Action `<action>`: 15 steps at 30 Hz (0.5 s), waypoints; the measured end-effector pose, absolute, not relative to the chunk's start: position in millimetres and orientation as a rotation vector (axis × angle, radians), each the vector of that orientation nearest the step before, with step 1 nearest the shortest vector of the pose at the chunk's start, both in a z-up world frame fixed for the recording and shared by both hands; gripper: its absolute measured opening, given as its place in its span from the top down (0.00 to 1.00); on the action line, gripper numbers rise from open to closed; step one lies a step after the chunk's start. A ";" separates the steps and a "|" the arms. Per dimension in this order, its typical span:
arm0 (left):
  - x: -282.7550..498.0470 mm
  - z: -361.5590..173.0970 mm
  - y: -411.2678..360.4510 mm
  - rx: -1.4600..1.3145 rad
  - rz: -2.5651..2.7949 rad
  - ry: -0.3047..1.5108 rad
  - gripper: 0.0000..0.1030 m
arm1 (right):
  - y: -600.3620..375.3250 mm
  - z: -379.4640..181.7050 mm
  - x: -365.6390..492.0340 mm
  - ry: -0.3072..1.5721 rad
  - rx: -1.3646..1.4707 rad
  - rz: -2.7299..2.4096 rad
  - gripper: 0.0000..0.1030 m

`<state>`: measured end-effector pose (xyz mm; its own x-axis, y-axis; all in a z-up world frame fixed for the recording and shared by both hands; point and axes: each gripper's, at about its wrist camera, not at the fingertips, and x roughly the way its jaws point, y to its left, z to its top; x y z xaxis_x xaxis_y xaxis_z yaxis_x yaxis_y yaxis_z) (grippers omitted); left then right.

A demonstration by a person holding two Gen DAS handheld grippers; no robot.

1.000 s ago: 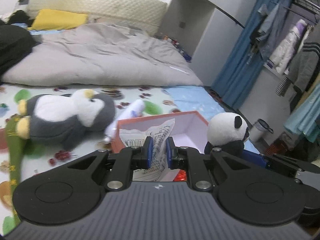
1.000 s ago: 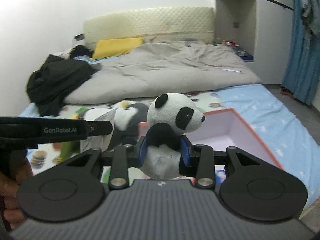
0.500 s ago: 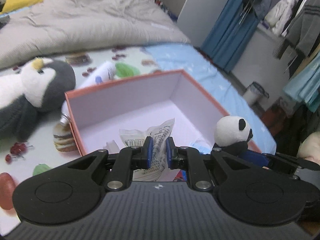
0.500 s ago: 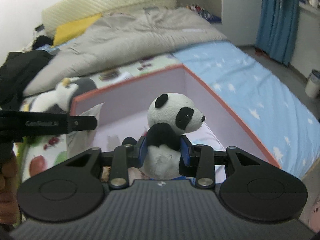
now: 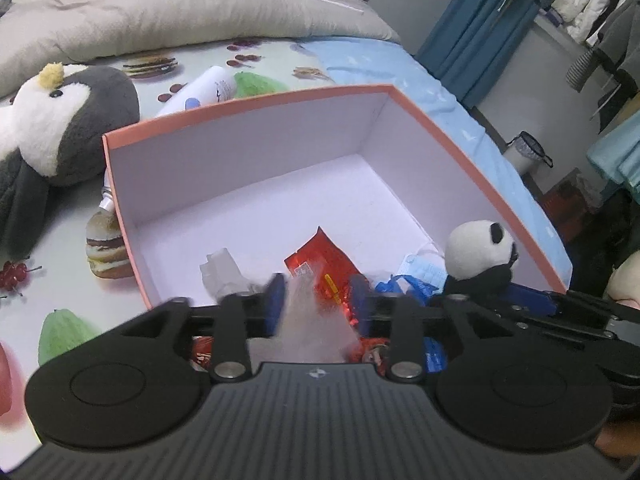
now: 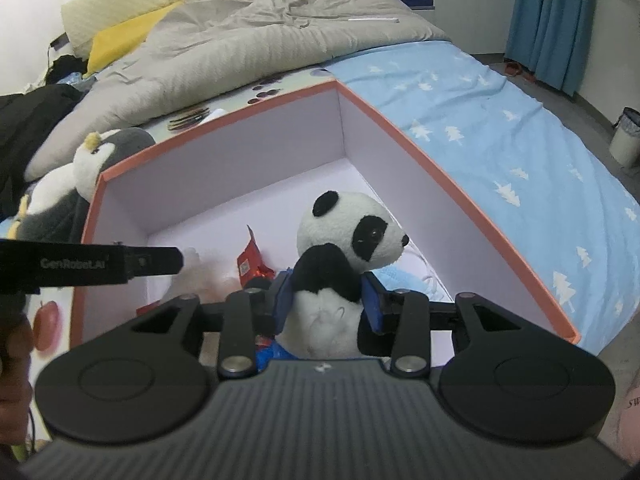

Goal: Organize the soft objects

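Observation:
An open pink box with an orange rim (image 5: 248,108) lies on the bed. My left gripper (image 5: 316,292) hangs over its near end, and its jaws are opening. A clear plastic packet (image 5: 308,320) is blurred between the blue pads, loose from them. A red wrapper (image 5: 320,256), a crumpled white bag (image 5: 224,272) and a blue mask (image 5: 420,272) lie inside. My right gripper (image 6: 326,296) holds a panda plush (image 6: 352,236) low inside the box (image 6: 440,176). Its pads still press the panda's body as they begin opening.
A grey penguin plush (image 5: 60,132) and a white tube (image 5: 208,88) lie left of the box on the printed sheet. A grey duvet (image 6: 240,40) is piled behind. The blue sheet's edge and a bin (image 6: 626,136) are at the right.
Both grippers came forward and down over the box. The left jaws spread and let the clear packet go. The panda has sunk into the box, still gripped.

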<state>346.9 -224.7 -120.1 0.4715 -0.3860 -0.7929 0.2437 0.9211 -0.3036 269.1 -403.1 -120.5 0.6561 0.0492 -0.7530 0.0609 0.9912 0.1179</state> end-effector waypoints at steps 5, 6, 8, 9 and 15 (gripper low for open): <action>332.9 -93.3 -221.7 -0.133 -0.394 0.959 0.49 | -401.6 -103.4 256.6 0.823 0.127 -0.019 0.54; 328.4 -86.4 -220.5 -0.130 -0.398 0.945 0.49 | -401.1 -98.9 253.1 0.815 0.128 -0.018 0.54; 318.6 -71.3 -216.7 -0.125 -0.400 0.917 0.49 | -398.3 -86.4 243.0 0.786 0.122 -0.017 0.54; 314.0 -63.8 -214.4 -0.128 -0.402 0.908 0.49 | -397.1 -80.4 238.7 0.775 0.120 -0.018 0.54; 276.4 -17.8 -196.1 -0.137 -0.410 0.827 0.49 | -388.5 -39.4 203.4 0.691 0.131 -0.018 0.54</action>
